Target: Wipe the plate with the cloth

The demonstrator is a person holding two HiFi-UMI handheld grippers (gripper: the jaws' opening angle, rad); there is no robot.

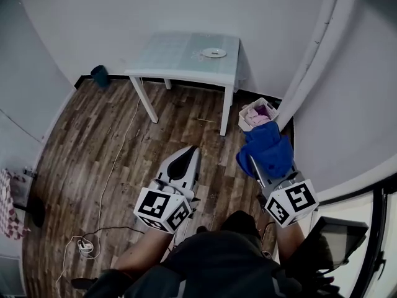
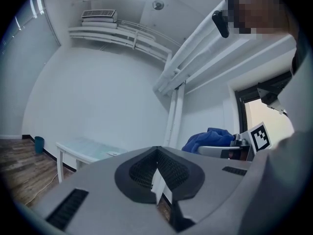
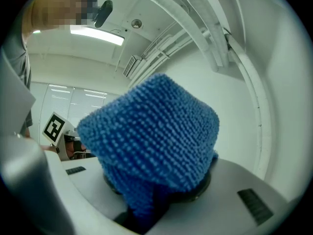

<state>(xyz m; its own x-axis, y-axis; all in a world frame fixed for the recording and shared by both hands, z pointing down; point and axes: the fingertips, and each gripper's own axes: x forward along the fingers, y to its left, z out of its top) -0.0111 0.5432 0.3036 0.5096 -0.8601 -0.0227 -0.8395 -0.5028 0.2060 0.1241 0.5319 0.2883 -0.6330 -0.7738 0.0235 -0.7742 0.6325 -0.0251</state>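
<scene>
Head view is showing the 2 grippers hanging close to the person's body: the left gripper (image 1: 186,158) is sitting with jaws together and empty, while the right gripper (image 1: 259,166) is clamping the blue cloth (image 1: 268,149). The plate (image 1: 214,53) is lying well ahead and slightly left of the cloth, on the white table (image 1: 167,58).

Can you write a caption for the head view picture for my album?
Right gripper clutching a blue cloth, left gripper shut and empty, plate sitting on the white table ahead.
</scene>
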